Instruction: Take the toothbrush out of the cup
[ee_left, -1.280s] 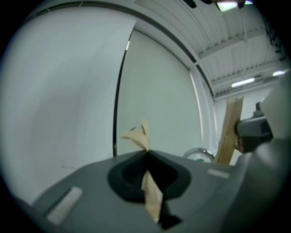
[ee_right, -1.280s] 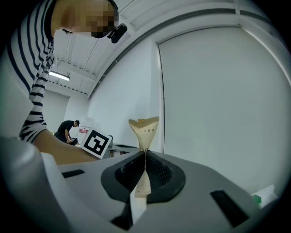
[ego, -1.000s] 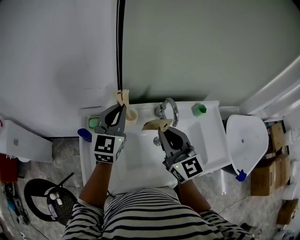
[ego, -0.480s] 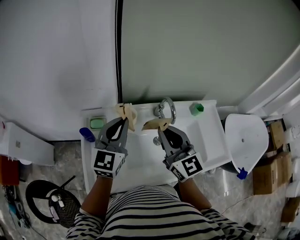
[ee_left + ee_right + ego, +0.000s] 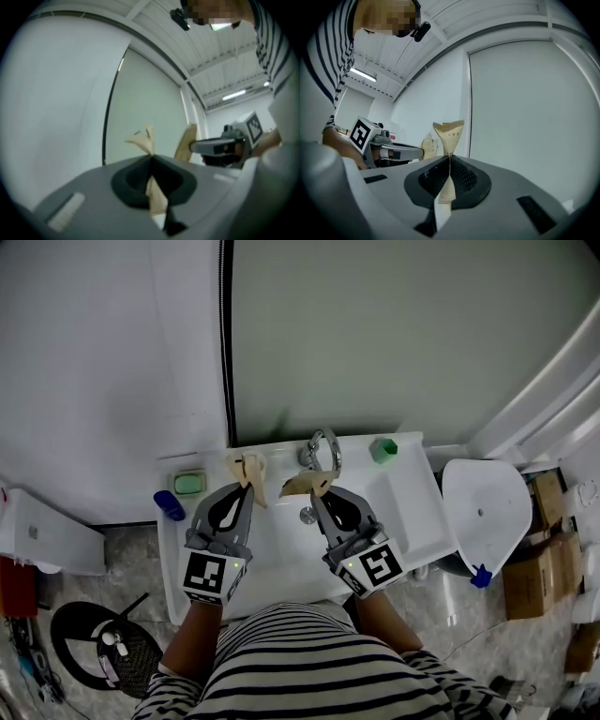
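Observation:
My left gripper is shut on a crumpled piece of tan paper wrapper over the back left of the white sink. Along its jaws the paper sticks up past the closed tips of the left gripper. My right gripper is shut on a second tan paper piece just before the faucet. That piece has a zigzag top edge and stands above the right gripper. Both grippers point level, side by side. No toothbrush shows in any view.
A small green container stands on the sink's back right rim. A green soap dish and a blue object sit at the sink's left. A white toilet lid and cardboard boxes are to the right. The wall is close ahead.
My left gripper has drawn back from the wall toward the person with its paper piece. The right gripper has hardly moved. Both stay shut.

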A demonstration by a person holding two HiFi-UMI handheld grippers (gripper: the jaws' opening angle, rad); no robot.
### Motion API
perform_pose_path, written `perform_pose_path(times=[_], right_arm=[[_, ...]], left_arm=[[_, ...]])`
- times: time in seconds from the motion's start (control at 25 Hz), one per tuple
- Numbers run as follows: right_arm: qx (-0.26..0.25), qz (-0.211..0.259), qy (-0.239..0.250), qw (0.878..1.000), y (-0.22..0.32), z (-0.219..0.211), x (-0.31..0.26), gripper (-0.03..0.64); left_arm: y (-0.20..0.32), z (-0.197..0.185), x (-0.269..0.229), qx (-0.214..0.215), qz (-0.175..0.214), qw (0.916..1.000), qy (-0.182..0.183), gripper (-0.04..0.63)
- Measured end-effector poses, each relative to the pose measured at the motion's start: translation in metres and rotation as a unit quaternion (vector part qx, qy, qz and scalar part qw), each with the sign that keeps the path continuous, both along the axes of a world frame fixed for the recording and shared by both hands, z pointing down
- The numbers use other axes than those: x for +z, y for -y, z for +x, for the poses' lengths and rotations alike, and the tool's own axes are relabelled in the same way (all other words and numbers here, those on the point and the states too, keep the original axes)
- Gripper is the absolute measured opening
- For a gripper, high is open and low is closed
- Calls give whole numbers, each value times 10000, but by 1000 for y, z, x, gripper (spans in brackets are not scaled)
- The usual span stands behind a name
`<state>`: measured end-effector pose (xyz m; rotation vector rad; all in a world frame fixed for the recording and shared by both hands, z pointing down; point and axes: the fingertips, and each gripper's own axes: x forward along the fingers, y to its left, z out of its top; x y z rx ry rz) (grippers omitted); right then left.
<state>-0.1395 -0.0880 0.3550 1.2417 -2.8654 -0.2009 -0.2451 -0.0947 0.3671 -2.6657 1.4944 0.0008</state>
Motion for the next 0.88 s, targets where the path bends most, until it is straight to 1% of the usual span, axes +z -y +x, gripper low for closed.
perform_pose_path(times=[0.16,0.48,0.88], right_arm=[[11,36,-49,10000,-4,4,-2,12],[-34,166,-200,9997,-21,8,-6,12],[-72,118,-90,9999,-21,10,-6,12]], left_arm=[[-9,5,-5,65,100,9999,21,9],[-27,7,-14,55,239,9997,-28,9],[-29,7,-12,-40,198,9998,-30,9]])
